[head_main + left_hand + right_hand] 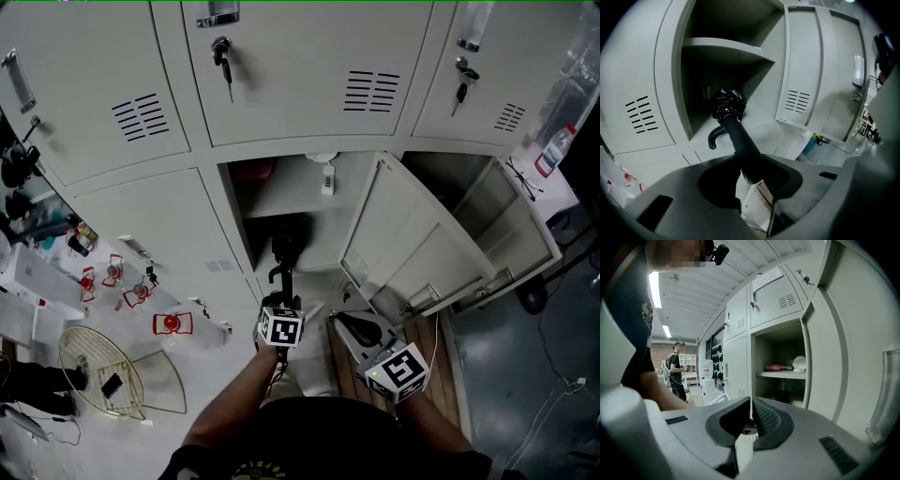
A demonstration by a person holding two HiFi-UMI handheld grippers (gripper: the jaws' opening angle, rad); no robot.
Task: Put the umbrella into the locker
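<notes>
- Left gripper (752, 174) is clamped on the near end of the black umbrella (737, 133).
- Umbrella's far end sits at the mouth of the open locker (726, 47), below its shelf.
- Right gripper (750, 420) is by the open door (412, 244), jaws pressed together, nothing in them.

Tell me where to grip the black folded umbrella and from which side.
Grip the black folded umbrella on its straight, smooth stem, behind the side hook, coming from the end away from the open grey metal locker. The bulky folded end faces inward, so it likely goes in first. The left gripper is clamped there.
</notes>
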